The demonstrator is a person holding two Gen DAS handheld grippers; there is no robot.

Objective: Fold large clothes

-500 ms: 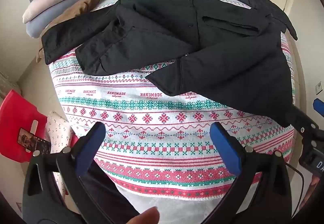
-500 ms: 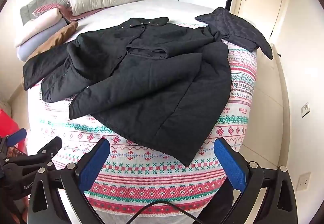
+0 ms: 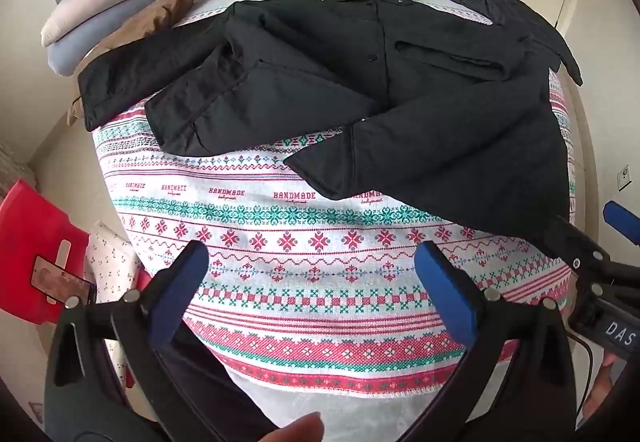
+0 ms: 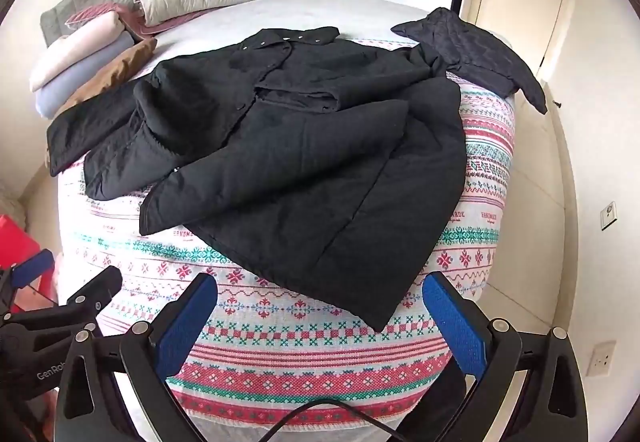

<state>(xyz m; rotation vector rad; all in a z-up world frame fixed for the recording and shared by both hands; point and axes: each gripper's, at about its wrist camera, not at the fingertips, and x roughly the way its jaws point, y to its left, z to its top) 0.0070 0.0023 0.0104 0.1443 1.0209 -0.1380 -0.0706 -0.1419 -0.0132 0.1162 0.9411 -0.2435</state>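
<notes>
Plainly the black coat [image 4: 304, 162] on the bed [image 4: 320, 354] looks padded, limp and bulky, best pinched at its near hem corners, both grippers' fingers [image 3: 178, 298] spread wide and empty.

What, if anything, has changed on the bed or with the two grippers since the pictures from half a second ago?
Nothing has visibly changed. The black coat lies spread on the patterned cloth as before, untouched, and the left gripper and right gripper hover over the near edge with jaws wide open and empty, as they were.
</notes>
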